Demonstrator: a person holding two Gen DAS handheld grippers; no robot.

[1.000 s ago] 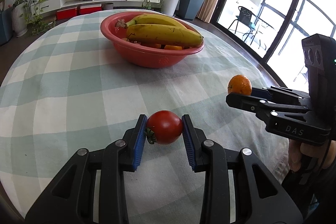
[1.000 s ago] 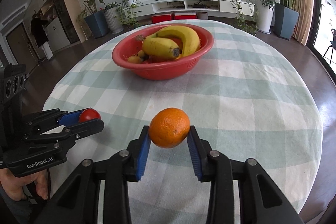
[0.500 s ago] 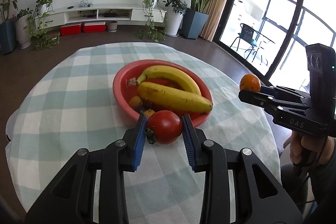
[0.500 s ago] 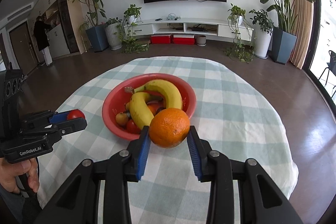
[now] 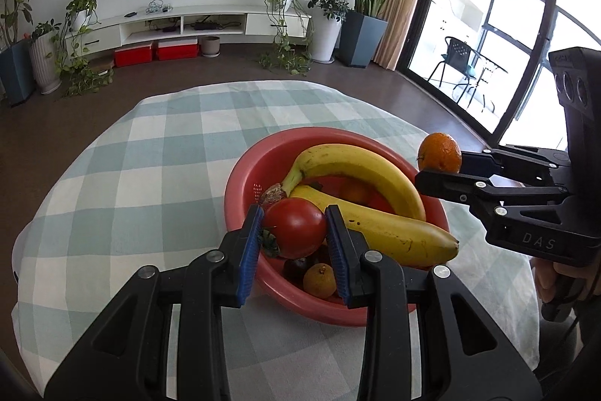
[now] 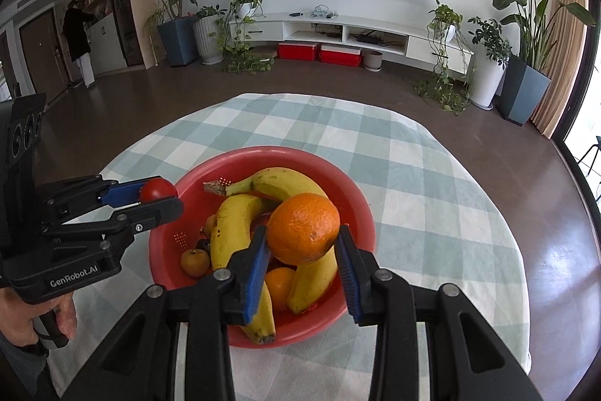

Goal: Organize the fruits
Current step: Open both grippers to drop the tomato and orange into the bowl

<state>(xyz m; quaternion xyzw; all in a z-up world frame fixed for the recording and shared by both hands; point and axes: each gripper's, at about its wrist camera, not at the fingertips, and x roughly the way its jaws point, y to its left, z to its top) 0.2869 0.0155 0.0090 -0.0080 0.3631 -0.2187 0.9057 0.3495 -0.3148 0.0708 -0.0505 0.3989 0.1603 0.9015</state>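
Observation:
My left gripper (image 5: 293, 229) is shut on a red tomato (image 5: 295, 227) and holds it above the near left rim of the red bowl (image 5: 263, 156). My right gripper (image 6: 303, 240) is shut on an orange (image 6: 303, 228) and holds it above the bowl (image 6: 240, 156). The bowl holds two bananas (image 5: 360, 168) and several small fruits. The right gripper with the orange (image 5: 439, 153) shows at the right in the left wrist view. The left gripper with the tomato (image 6: 157, 189) shows at the left in the right wrist view.
The bowl sits on a round table with a green and white checked cloth (image 6: 413, 153). Beyond the table edge are a dark floor, potted plants and a TV cabinet (image 6: 338, 32). A glass door (image 5: 507, 25) is at the right.
Both grippers have risen off the table and moved forward with their fruit, from the near table area to above the bowl. Both stay shut on their fruit.

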